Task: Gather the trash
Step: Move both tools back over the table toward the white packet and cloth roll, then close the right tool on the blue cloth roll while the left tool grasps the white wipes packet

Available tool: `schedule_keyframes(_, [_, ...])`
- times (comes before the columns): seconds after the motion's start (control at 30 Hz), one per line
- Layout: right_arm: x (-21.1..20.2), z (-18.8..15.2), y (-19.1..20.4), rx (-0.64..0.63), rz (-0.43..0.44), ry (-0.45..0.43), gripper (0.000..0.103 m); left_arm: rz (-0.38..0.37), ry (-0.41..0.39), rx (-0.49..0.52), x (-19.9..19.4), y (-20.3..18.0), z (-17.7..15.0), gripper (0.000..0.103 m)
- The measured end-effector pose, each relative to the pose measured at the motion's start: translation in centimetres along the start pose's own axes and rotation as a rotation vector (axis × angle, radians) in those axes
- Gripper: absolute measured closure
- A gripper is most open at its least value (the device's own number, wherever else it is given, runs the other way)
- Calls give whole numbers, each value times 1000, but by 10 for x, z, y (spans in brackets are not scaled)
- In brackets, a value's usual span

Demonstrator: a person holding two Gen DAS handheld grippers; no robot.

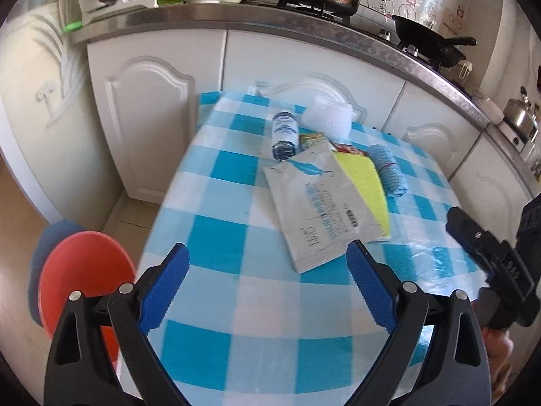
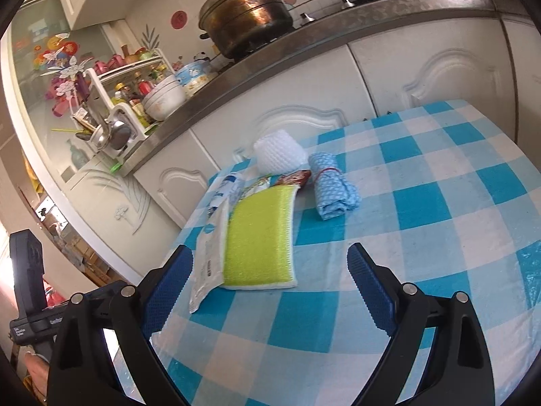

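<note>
Both grippers are wide open and hold nothing. The left gripper (image 1: 267, 264) hangs over the near part of the checked table (image 1: 216, 230), just in front of a white flat packet (image 1: 318, 209). The right gripper (image 2: 270, 264) hangs near a green sponge (image 2: 260, 237). Farther back lie a small bottle (image 1: 285, 134), a red snack wrapper (image 2: 293, 178), a white foam net (image 2: 279, 151) and a rolled blue cloth (image 2: 333, 186)

On the table (image 1: 216, 223), a sponge (image 1: 363, 186) lies between a pouch (image 1: 318, 203) and a rolled cloth (image 1: 387, 171).
</note>
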State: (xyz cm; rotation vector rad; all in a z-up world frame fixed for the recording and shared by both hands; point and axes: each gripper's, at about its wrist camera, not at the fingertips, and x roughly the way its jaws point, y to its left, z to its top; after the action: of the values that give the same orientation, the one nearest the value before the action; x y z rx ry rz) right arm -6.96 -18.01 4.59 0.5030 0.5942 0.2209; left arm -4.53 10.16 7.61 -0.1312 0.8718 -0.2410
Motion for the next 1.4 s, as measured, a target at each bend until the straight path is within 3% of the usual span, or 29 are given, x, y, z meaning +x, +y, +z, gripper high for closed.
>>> schedule_keyframes(0.13, [2,10,-17,9,-53,23,11,-116,45,-63,25,-12,10,9])
schedule_keyframes(0.37, [11,25,-27,-23,-95,63,11,-149,111,-124,78,-24,25,9])
schedule_keyframes(0.57, [27,34,-24,-85,-105,93,11,-167,151,-145,100,-30,33,9])
schedule_keyframes(0.97, [55,33,-18,-166,-123,123,11,-110,179,-171,127,-33,48,7])
schedule_keyframes(1.33, [88,56,-41,-112,-125,128,12,-23,127,-54,129,-50,39,5])
schedule_keyframes(1.4, [92,57,-41,-119,-125,124,25,-21,112,-47,129,-51,37,6])
